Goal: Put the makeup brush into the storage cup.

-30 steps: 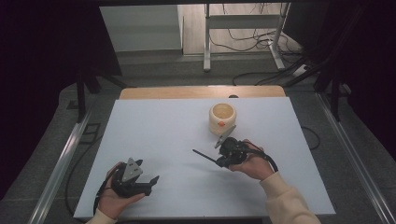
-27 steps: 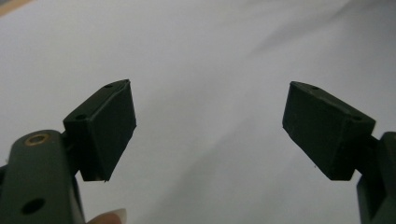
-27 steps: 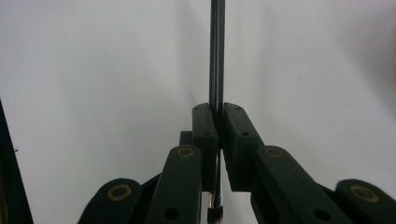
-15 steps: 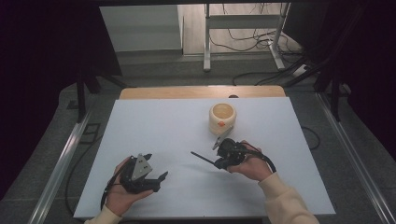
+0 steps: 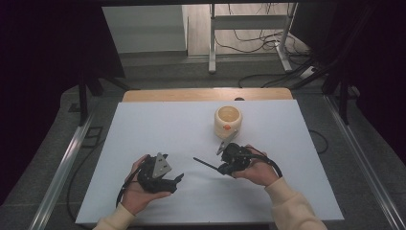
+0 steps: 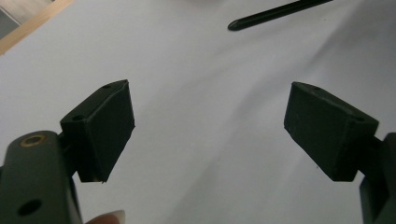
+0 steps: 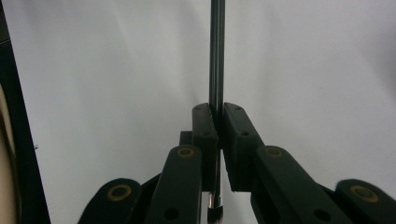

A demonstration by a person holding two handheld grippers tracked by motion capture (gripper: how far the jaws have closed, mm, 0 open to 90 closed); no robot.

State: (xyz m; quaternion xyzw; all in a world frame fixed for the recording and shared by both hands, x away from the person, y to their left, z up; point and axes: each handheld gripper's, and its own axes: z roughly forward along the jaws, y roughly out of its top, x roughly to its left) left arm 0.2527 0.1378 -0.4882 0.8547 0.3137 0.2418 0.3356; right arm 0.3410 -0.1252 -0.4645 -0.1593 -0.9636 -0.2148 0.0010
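One white table [image 5: 143, 124] carried everything, its far edge showing a strip of bare wood, and most of its surface lay bare, which left both hands room to work near the front edge. On the far side of the middle stood a cream-coloured cup [image 5: 228, 120] with an orange mark on its near side, upright and open at the top; it looked like the likely home for a pen or stylus, which would explain why the work was gathered just in front of it. The left tongs [image 5: 178, 178] sat low over the near left part of the table, cradled in the left hand [image 5: 136, 191], with the jaws spread wide and nothing between them; they pointed right, toward the other hand, probably ready to take over or steady the rod. The right tongs [image 5: 221, 167], held in the right hand [image 5: 256, 170] just near of the cup, were pressed together on a thin black rod [image 5: 205, 164], pinching it near one end so that the long free part stuck out to the left over the table. In the left gripper view, the rod's [image 6: 275, 13] rounded tip showed ahead of the open jaws, well apart from them
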